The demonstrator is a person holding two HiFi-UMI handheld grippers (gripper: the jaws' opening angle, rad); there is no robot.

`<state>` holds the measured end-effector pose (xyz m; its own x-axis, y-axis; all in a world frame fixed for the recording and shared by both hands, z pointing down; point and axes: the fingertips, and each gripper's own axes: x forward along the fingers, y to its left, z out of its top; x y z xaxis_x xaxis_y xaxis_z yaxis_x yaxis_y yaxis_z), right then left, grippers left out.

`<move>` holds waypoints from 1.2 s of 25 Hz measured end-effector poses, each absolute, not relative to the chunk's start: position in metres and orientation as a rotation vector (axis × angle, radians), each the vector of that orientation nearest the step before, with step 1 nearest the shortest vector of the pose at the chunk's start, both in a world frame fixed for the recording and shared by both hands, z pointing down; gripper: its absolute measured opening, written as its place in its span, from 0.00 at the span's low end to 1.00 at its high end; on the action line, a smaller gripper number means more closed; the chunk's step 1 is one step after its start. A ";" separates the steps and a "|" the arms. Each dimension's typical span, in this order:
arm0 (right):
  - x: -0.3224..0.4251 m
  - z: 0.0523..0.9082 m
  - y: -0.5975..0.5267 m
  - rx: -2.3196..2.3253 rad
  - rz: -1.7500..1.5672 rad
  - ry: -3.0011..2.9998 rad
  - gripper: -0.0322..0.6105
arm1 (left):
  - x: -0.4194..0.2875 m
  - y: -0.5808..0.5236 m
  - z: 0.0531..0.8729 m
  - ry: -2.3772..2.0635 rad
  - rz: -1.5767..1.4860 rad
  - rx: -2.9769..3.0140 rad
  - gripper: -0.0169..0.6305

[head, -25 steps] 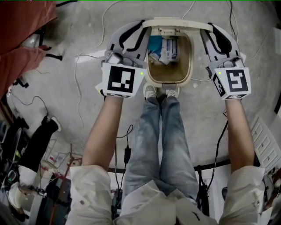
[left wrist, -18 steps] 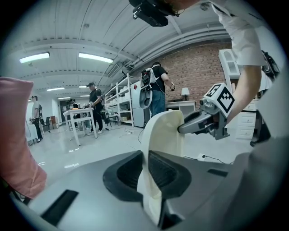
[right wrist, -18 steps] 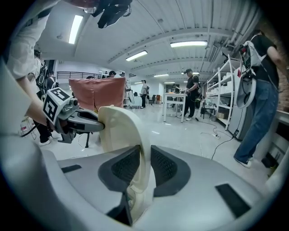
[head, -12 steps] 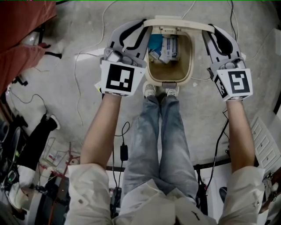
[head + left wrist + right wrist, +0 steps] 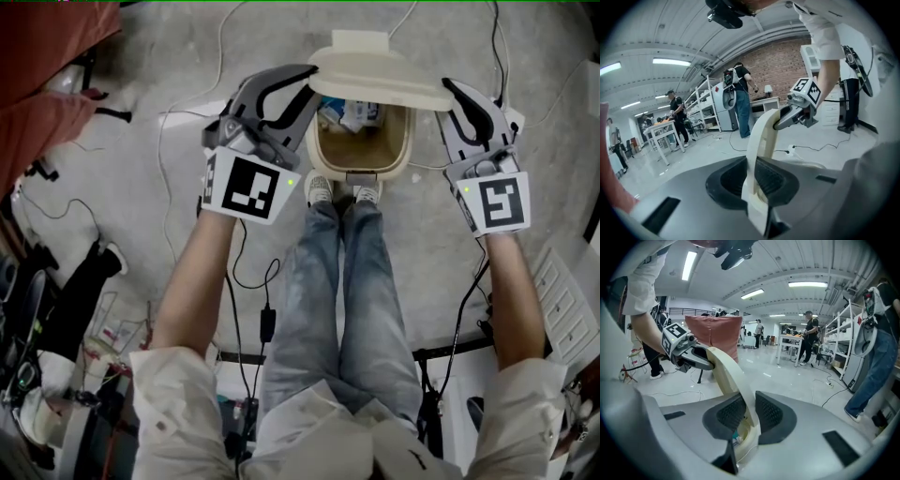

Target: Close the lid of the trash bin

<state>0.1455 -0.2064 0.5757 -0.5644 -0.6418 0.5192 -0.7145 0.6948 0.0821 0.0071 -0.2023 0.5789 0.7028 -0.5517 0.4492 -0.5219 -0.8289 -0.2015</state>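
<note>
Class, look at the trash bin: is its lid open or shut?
Partly open. The lid, gripped at its sides by the left claw and right claw, slants above the bin, whose rubbish shows.

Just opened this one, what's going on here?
A person stands over a beige trash bin with a gripper in each hand. The left gripper and the right gripper are each clamped on an edge of its lid, one on either side. The lid sits tilted, partly over the opening, not yet shut. Some packaging shows inside the bin.
</note>
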 end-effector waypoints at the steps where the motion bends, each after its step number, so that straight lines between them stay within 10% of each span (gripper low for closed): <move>1: 0.145 0.576 -0.202 1.023 0.168 -2.384 0.17 | 0.008 -0.196 0.580 0.857 -0.802 -2.837 0.12; 30: 0.135 0.661 -0.082 0.280 -0.005 -2.142 0.50 | 0.010 -0.073 0.661 -0.077 -1.176 -2.798 0.33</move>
